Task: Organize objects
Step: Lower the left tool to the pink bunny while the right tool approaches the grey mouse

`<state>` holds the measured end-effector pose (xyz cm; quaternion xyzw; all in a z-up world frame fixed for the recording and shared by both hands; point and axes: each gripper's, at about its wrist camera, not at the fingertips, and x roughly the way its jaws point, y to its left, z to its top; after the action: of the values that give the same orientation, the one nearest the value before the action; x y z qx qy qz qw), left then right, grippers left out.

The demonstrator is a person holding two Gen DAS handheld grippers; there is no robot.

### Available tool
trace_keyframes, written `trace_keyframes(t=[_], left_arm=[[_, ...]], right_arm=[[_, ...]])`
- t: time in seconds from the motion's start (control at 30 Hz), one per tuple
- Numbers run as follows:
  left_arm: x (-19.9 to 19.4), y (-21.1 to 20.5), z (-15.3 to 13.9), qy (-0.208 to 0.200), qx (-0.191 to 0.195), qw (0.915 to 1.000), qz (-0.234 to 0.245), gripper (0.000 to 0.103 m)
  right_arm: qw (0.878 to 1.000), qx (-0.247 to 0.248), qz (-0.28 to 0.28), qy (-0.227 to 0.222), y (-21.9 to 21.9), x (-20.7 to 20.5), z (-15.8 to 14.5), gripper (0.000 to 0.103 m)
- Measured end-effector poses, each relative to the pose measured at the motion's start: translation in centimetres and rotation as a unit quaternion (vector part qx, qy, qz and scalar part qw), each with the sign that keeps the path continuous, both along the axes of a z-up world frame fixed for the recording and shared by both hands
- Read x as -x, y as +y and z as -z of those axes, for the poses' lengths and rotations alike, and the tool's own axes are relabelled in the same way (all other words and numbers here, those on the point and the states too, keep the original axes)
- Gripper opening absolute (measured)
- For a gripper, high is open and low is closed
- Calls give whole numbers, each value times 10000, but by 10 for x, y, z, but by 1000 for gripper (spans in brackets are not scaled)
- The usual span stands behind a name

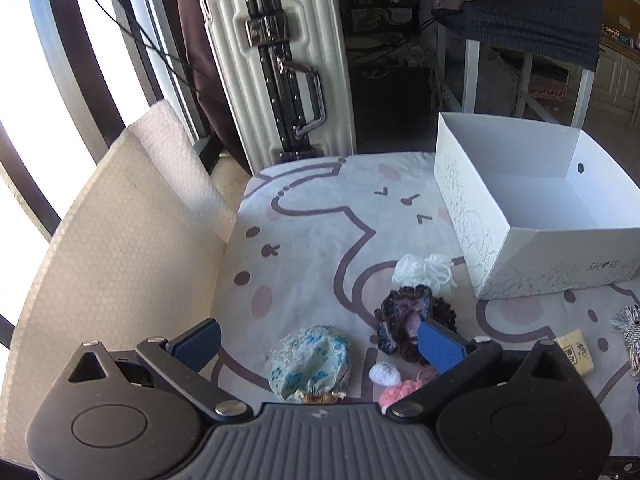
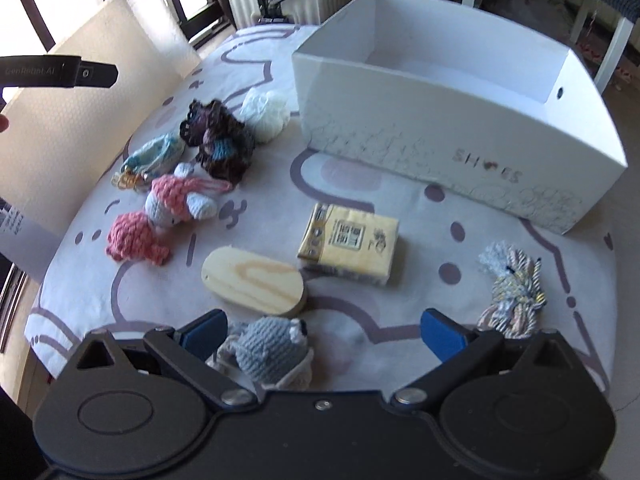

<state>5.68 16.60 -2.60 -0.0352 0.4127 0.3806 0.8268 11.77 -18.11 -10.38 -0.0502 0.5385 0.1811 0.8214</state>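
Both grippers hover with jaws spread wide and nothing between them — left gripper point(image 1: 320, 344) above the blue floral pouch point(image 1: 310, 362), right gripper point(image 2: 324, 330) above the grey crocheted toy point(image 2: 270, 350) at the tabletop's near edge. The white shoe box point(image 2: 460, 128) stands open and bare at the far right corner, likely the bin for the scattered yarn pieces, wooden oval point(image 2: 256, 282) and yellow tissue pack point(image 2: 350, 242). The grey toy is partly cut off by the gripper body.

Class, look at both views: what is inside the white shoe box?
The white shoe box shows only bare white floor and walls; nothing lies in the visible part. Its near wall hides the front strip of the floor.
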Motion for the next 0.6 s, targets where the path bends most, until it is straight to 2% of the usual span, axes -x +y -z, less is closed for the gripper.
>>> trace_keyframes(t=[0.2, 0.33, 0.43, 0.57, 0.6], left_arm=[[8, 13, 15, 138, 339, 9993, -71, 103], [6, 13, 21, 161, 494, 9985, 143, 100], [3, 11, 28, 259, 690, 9966, 371, 92], [-1, 5, 40, 476, 830, 9931, 683, 81], [-2, 4, 43, 521, 841, 9922, 763, 80]], right_arm=[[9988, 205, -375, 257, 9, 2, 19, 103], [9976, 233, -555, 341, 16, 0, 24, 103], [9958, 377, -765, 321, 25, -1, 24, 103], [9943, 592, -759, 460, 31, -3, 28, 102], [9938, 628, -755, 517, 31, -4, 29, 97]])
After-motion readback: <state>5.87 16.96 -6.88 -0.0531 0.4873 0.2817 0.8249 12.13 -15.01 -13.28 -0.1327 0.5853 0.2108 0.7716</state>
